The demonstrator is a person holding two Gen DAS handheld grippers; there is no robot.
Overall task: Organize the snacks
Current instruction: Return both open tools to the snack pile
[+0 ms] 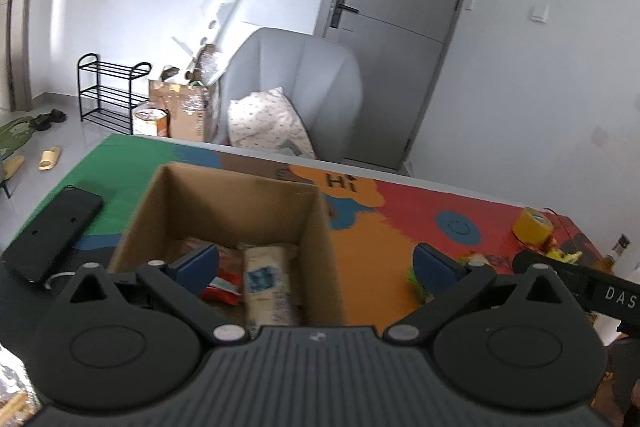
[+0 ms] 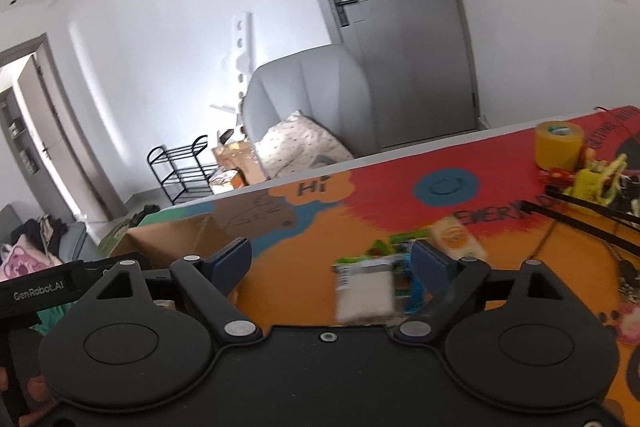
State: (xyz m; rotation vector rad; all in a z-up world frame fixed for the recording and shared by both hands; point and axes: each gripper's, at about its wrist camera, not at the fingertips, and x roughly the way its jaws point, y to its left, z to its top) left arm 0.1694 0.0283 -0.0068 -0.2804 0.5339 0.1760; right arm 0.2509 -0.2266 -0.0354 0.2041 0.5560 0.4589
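Both grippers wide, empty: left gripper (image 1: 316, 263) over box (image 1: 240, 203); right gripper (image 2: 331, 259) over snacks (image 2: 366, 291).

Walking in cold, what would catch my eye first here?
Probably the loud, multicoloured table cover with its "Hi" bubble. On it stands an open cardboard box with snack packets already inside, while more snack packets lie loose on the orange patch to its right. A yellow tape roll sits at the far edge.
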